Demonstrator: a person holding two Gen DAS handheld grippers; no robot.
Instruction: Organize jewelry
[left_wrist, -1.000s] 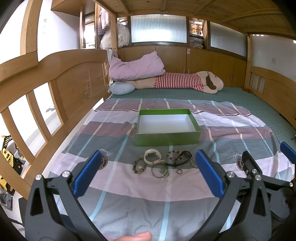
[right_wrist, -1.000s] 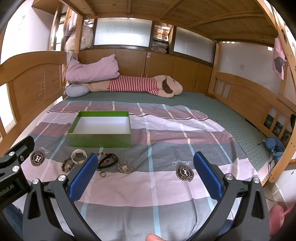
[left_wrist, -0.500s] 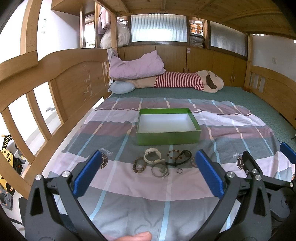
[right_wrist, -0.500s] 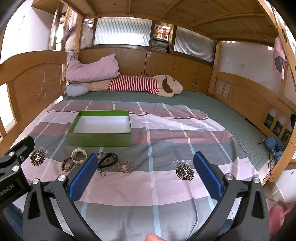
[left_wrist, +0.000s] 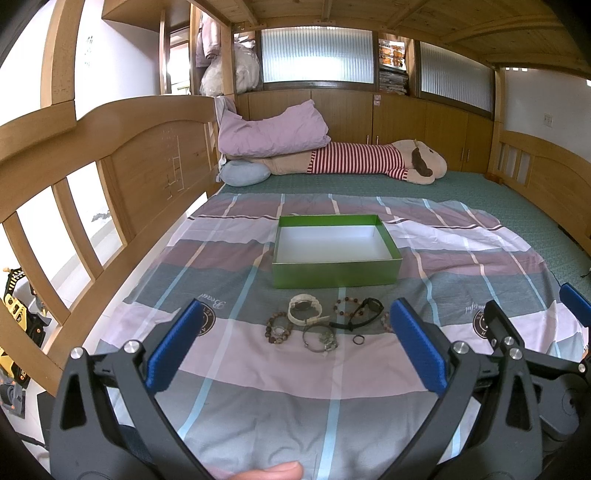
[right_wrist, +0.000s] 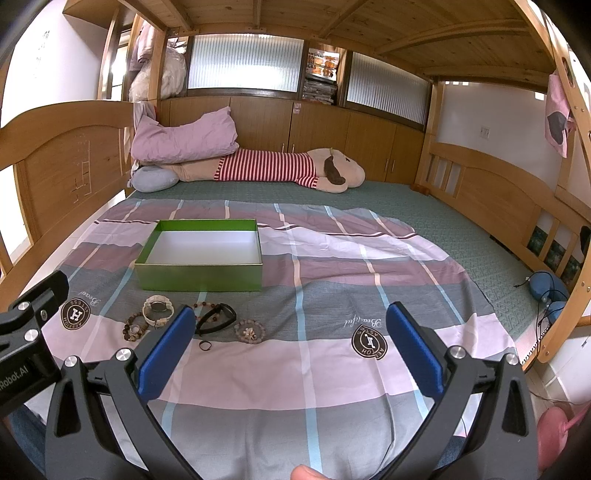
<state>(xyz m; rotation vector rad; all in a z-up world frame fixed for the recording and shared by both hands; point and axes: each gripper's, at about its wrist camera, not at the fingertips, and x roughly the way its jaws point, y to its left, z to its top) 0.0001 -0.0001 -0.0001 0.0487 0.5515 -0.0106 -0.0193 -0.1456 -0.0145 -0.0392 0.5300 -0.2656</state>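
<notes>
Wooden bunk bed (left_wrist: 110, 155) enclosing a green mattress (right_wrist: 424, 221), a plaid sheet (right_wrist: 332, 362) lying over it. Daylight is coming through ribbed-glass windows (left_wrist: 317, 55) above wooden cabinets (right_wrist: 332, 136).

Matt cloth bedsheet (left_wrist: 258, 354); smooth green cardboard box (left_wrist: 334, 272); varnished wood bed rail (left_wrist: 110, 155).

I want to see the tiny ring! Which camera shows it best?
The left wrist view: the ring lies in plain sight between the open fingers, near the other jewelry. In the right wrist view the ring also shows, but off to the side, right beside a blue finger.
</notes>
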